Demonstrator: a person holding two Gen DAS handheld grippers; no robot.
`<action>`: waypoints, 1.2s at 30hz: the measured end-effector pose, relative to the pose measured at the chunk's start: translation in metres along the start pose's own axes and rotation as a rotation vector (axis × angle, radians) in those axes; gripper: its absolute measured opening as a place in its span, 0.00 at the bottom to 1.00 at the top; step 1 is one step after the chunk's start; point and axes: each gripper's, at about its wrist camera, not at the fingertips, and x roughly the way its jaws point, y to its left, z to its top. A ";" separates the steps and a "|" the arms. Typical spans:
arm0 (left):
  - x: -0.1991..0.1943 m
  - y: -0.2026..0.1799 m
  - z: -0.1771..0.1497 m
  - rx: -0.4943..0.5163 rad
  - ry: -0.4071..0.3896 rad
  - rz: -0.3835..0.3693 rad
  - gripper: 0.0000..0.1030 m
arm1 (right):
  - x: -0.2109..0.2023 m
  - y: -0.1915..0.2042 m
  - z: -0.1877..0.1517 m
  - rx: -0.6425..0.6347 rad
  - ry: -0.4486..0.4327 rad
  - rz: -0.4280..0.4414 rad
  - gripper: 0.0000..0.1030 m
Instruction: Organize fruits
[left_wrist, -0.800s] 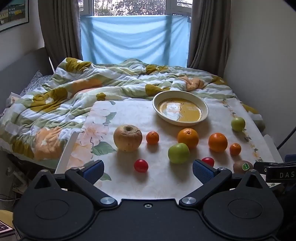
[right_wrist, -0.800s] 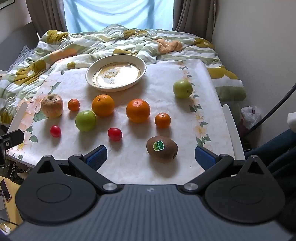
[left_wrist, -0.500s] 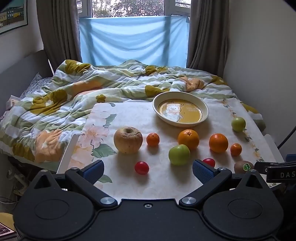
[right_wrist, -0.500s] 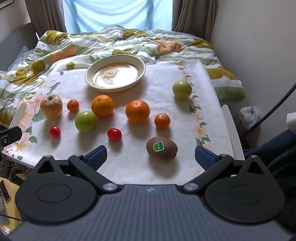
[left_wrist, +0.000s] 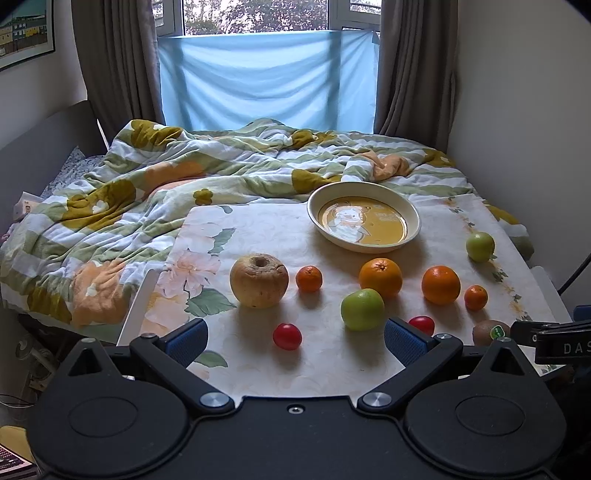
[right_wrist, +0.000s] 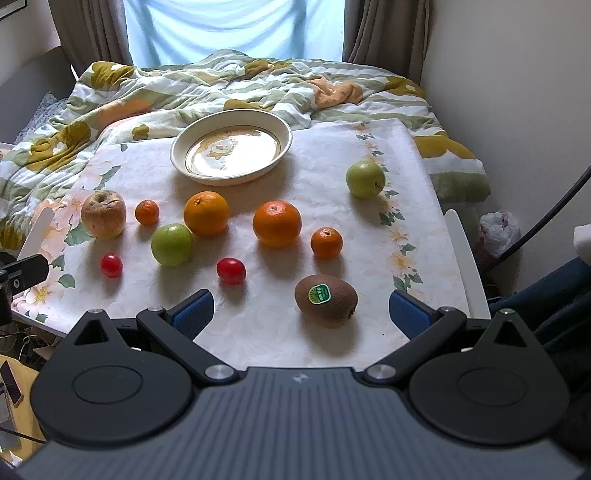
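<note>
Fruit lies loose on a floral table (left_wrist: 258, 236) (right_wrist: 369, 332) before an empty cream plate (left_wrist: 364, 220) (right_wrist: 231, 147). There is a wrinkled yellow apple (left_wrist: 259, 280) (right_wrist: 103, 213), two big oranges (left_wrist: 380, 277) (right_wrist: 277, 223), small mandarins (left_wrist: 309, 278) (right_wrist: 326, 242), two green apples (left_wrist: 362, 309) (right_wrist: 365, 178), two red tomatoes (left_wrist: 287, 336) (right_wrist: 231, 271) and a stickered kiwi (right_wrist: 326, 301). My left gripper (left_wrist: 293, 341) is open above the near edge, short of a tomato. My right gripper (right_wrist: 301, 314) is open, the kiwi just ahead between its fingers.
The table stands against a bed with a crumpled floral duvet (left_wrist: 147, 192). A wall (left_wrist: 535, 110) runs close on the right. Curtains and a blue cloth hang behind the bed. A white plastic bag (right_wrist: 498, 232) lies right of the table.
Both grippers have drifted slightly, the left view rising a little. Neither has opened or shut, and no fruit has moved.
</note>
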 end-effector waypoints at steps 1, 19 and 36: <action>0.000 0.000 0.000 0.001 0.001 0.001 1.00 | 0.002 -0.006 0.004 -0.001 0.000 0.000 1.00; 0.000 0.004 0.000 0.001 0.001 0.007 1.00 | 0.001 -0.001 0.004 -0.001 0.003 0.000 1.00; -0.001 0.006 0.001 0.001 0.001 0.010 1.00 | 0.002 0.001 0.005 -0.001 0.003 -0.003 1.00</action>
